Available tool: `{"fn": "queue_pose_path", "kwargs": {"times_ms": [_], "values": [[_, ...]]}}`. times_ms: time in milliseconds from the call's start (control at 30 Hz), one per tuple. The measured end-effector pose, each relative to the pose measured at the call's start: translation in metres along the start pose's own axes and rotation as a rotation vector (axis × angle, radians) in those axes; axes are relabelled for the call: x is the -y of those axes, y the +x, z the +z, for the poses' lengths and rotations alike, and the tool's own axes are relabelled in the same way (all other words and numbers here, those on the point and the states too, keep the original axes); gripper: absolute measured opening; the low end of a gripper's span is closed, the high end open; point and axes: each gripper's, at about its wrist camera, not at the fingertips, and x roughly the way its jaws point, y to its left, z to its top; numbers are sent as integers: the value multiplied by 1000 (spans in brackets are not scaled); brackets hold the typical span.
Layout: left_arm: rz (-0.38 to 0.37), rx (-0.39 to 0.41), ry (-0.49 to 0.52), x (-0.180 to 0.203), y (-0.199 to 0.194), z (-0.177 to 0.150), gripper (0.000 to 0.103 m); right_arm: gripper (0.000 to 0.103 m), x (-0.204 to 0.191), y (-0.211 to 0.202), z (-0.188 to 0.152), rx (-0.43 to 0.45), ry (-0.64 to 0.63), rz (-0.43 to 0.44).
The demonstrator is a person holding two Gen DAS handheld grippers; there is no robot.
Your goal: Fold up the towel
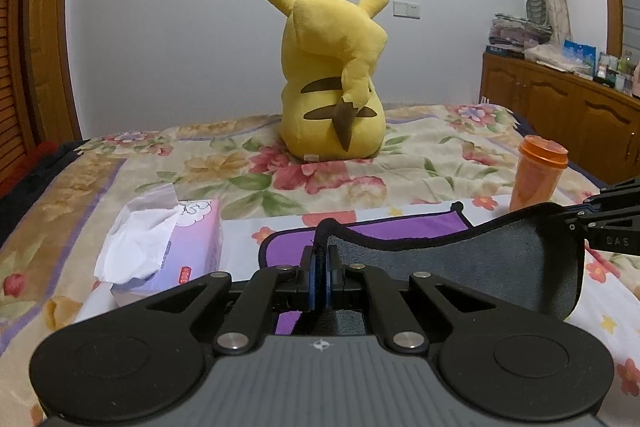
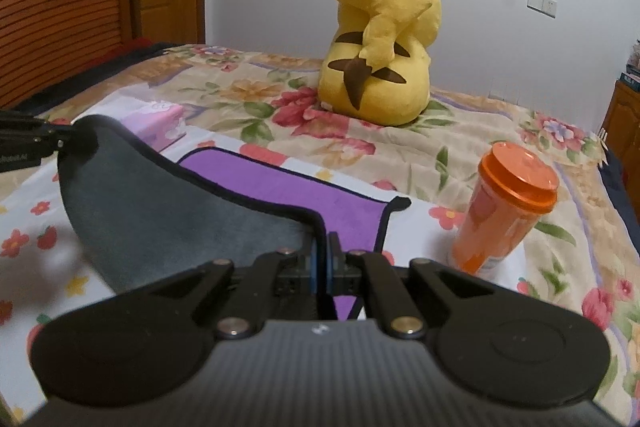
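The towel (image 1: 460,259) is purple on one side and grey on the other, with a black hem. It lies on the bed, its near edge lifted and the grey side facing me. My left gripper (image 1: 320,267) is shut on the near left corner. My right gripper (image 2: 322,259) is shut on the near right corner. The lifted edge sags between them, and the purple part (image 2: 304,195) stays flat on the bed beyond. The right gripper shows at the right edge of the left wrist view (image 1: 600,223). The left gripper shows at the left edge of the right wrist view (image 2: 36,143).
A yellow plush toy (image 1: 332,87) sits on the floral bedspread (image 1: 248,171) behind the towel. A tissue box (image 1: 168,247) lies left of the towel. An orange lidded cup (image 2: 504,203) stands just right of it. Wooden cabinets (image 1: 560,107) line the right wall.
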Motion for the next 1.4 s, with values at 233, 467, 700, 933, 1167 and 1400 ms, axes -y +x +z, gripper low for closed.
{"fn": "queue_pose_path", "kwargs": {"times_ms": [233, 467, 700, 933, 1167, 1400], "values": [[2, 5, 8, -5, 15, 5, 8, 5, 5, 11, 8, 8, 0, -6], [8, 12, 6, -12, 33, 11, 8, 5, 10, 24, 13, 15, -10, -18], [16, 15, 6, -16, 53, 14, 8, 4, 16, 38, 18, 25, -17, -26], [23, 33, 12, -17, 72, 21, 8, 4, 20, 51, 24, 47, -45, -45], [46, 33, 12, -21, 93, 22, 8, 4, 27, 65, 24, 80, -37, -71], [62, 29, 11, -23, 113, 19, 8, 4, 29, 83, 24, 92, -41, -85]]}}
